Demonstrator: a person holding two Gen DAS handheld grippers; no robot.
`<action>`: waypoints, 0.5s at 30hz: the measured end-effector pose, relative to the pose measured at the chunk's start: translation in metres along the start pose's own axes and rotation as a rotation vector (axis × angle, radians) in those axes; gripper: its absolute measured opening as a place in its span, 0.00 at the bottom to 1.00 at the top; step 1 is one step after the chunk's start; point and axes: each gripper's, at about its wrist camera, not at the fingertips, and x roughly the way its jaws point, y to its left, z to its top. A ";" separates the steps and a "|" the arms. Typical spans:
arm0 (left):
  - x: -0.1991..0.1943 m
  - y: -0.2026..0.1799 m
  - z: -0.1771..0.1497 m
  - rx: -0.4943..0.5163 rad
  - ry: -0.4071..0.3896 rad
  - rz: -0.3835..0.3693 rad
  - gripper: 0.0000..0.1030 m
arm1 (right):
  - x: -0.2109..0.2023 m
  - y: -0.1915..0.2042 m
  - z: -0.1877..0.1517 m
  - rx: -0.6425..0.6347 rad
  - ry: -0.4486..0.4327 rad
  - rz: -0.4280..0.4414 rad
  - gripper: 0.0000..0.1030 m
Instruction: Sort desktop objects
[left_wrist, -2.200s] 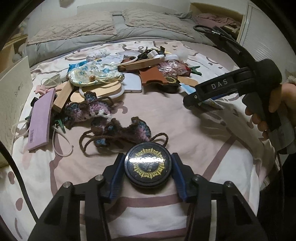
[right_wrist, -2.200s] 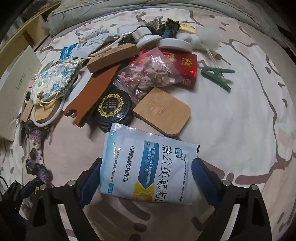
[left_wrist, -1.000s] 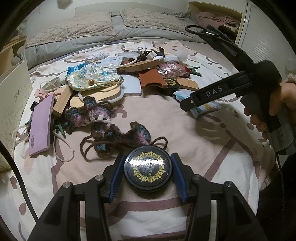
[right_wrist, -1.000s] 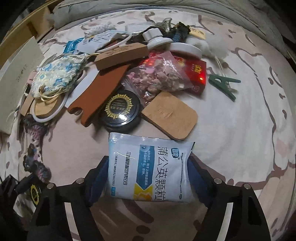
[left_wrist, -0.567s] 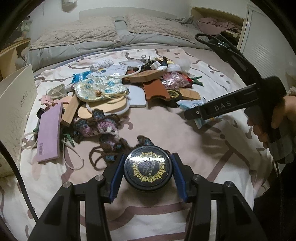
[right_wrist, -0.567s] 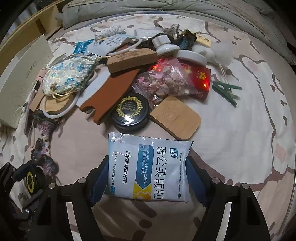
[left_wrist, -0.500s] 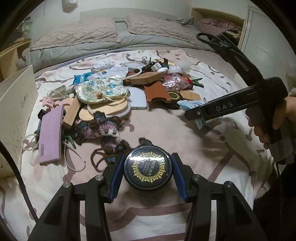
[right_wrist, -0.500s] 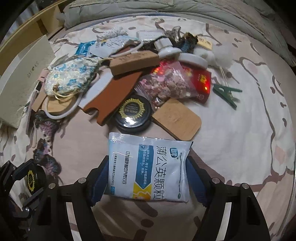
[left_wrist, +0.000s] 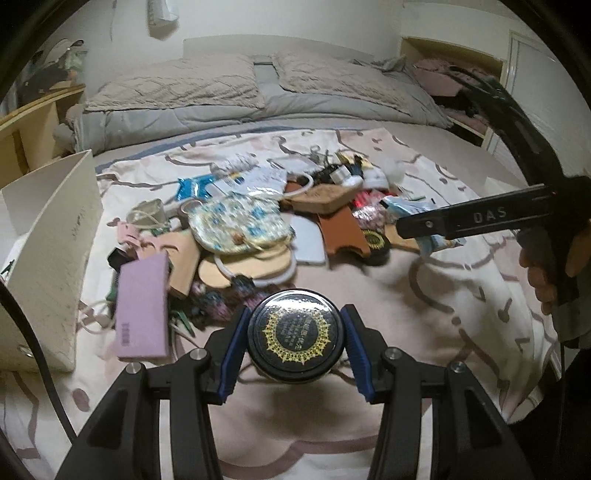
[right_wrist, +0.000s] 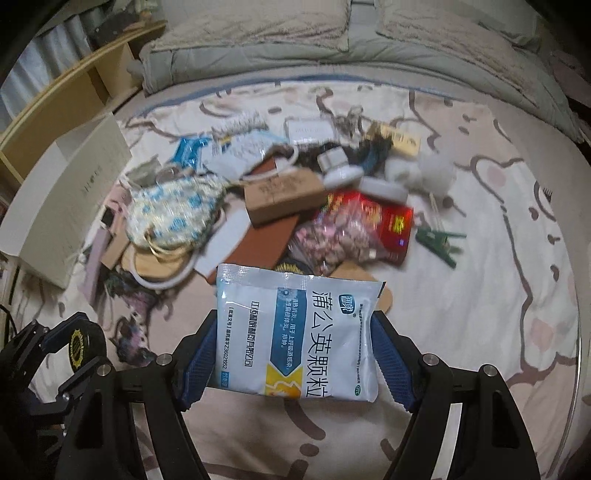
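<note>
Tin (left_wrist: 294, 334) with the gold sunburst lid sits low centre in the left wrist view, pinched between the left gripper's (left_wrist: 294, 341) blue pads, lifted clear of the clutter heap (left_wrist: 258, 221) mid-frame, presumably for sorting.

Right wrist view: white sachet (right_wrist: 297, 332) bottom centre, clamped edgewise by the right gripper (right_wrist: 295, 363).

Open bedspread (right_wrist: 498, 295) along the right edge and near edge; grippers can pass there. Clutter pile (left_wrist: 258, 221) blocks the middle. White box (left_wrist: 48, 258) stands upright at the left edge, purple box (left_wrist: 142, 306) just beside it. Pillows (left_wrist: 177, 85) line the far edge.
</note>
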 end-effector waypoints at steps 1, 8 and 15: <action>-0.001 0.002 0.003 -0.004 -0.006 0.006 0.48 | -0.001 0.002 0.003 0.001 -0.009 0.004 0.76; -0.009 0.013 0.021 -0.020 -0.044 0.027 0.48 | -0.019 0.012 0.017 0.000 -0.062 0.030 0.76; -0.019 0.025 0.041 -0.047 -0.083 0.045 0.48 | -0.035 0.022 0.030 0.004 -0.111 0.063 0.76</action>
